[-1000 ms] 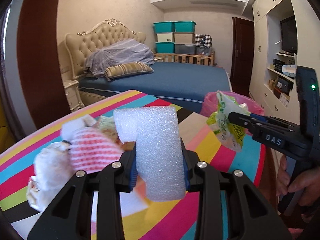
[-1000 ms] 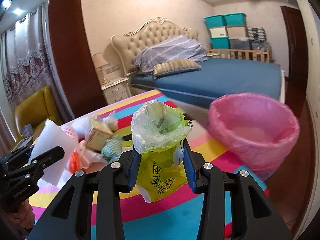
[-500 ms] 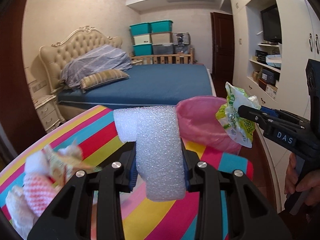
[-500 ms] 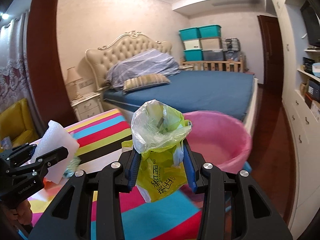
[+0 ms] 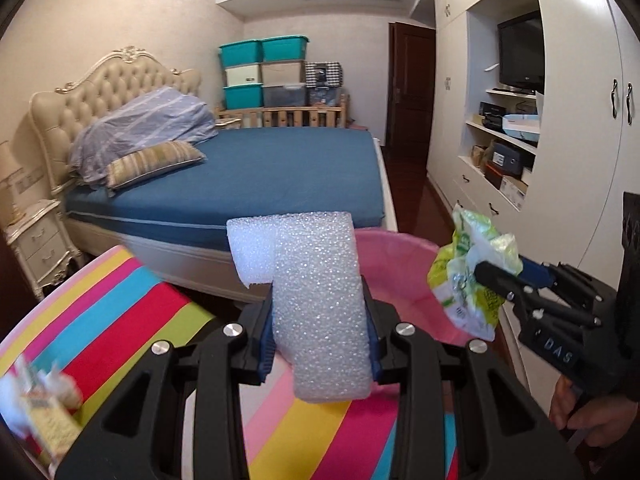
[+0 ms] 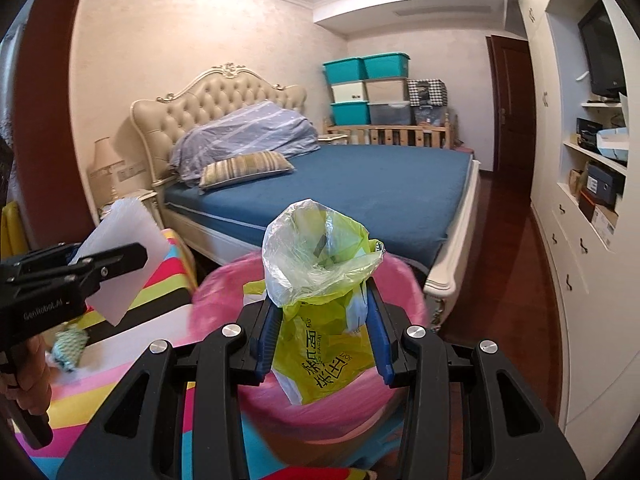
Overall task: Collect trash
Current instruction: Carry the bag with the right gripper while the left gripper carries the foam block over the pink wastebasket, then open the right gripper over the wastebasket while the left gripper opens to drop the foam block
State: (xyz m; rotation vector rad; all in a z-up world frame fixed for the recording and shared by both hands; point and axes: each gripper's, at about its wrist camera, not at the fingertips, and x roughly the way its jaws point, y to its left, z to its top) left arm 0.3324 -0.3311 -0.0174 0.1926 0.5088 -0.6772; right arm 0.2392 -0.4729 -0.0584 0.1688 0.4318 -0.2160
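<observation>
While my left tongs (image 5: 318, 344) tilt slightly downward over the striped counter (image 5: 120, 320), they stay clamped on a white foam piece (image 5: 316, 300), which stands upright between the blue pads. Past it sits the pink bin (image 5: 400, 272), just off the counter's edge, before the bed (image 5: 248, 176). At the right of this view my right tongs (image 5: 486, 276) reach in level, pinching a crumpled green wrapper (image 5: 468, 280) beside the bin, my hand (image 5: 592, 416) wrapped round the grip below.

From the right wrist, those tongs (image 6: 322, 332) point a little down and squeeze the green wrapper (image 6: 320, 280) directly over the pink bin (image 6: 224, 288). My left tongs (image 6: 120, 258) enter at left, foam (image 6: 124, 240) clamped, above the counter (image 6: 160, 280).
</observation>
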